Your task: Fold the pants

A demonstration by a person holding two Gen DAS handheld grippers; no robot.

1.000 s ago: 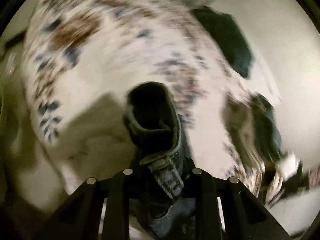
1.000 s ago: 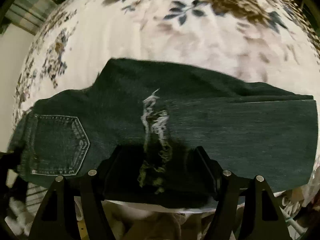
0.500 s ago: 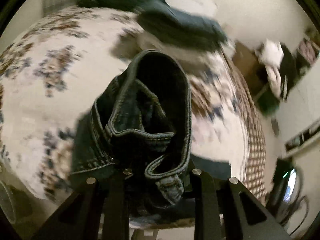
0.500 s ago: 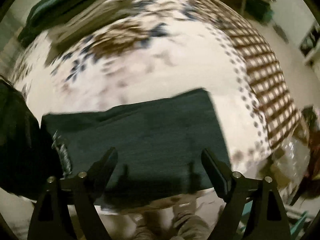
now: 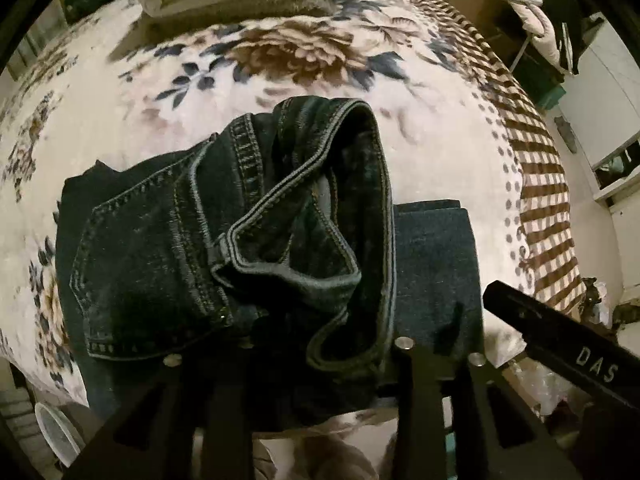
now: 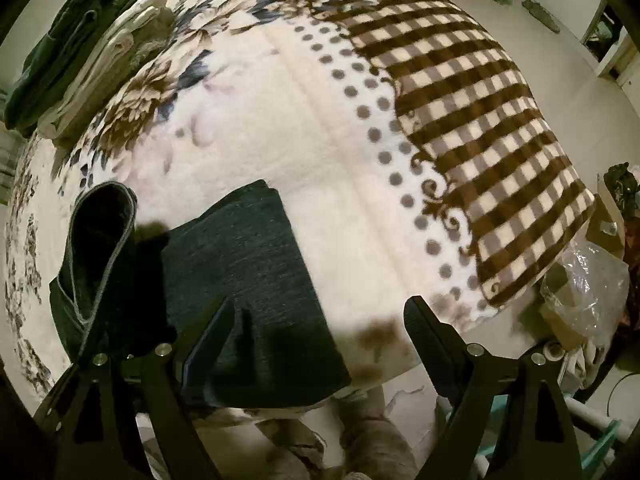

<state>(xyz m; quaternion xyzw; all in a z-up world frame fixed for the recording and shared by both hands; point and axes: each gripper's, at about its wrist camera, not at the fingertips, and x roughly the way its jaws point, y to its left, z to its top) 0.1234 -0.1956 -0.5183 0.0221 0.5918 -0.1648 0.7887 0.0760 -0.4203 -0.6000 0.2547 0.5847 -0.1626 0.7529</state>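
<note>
Dark blue jeans (image 5: 152,248) lie folded on a floral blanket (image 5: 280,52). The waist end, back pocket up, rests on the flat folded legs (image 5: 436,264). The waistband (image 5: 348,184) stands up in a loop over my left gripper (image 5: 288,360), whose jaws are opening with denim still between them. In the right wrist view my right gripper (image 6: 320,308) hovers open over the right edge of the folded legs (image 6: 240,248), holding nothing. One of its fingers (image 5: 560,340) shows in the left wrist view.
A pile of folded clothes (image 6: 80,52) sits at the far left of the bed. The checked blanket border (image 6: 480,120) hangs over the right side. A clear plastic bag (image 6: 588,280) lies beside the bed corner. A person's legs (image 6: 372,440) stand at the near edge.
My left gripper swung the waist end across and lowered it onto the folded legs. My right gripper let go of the leg cloth, opened wider and slid to the right.
</note>
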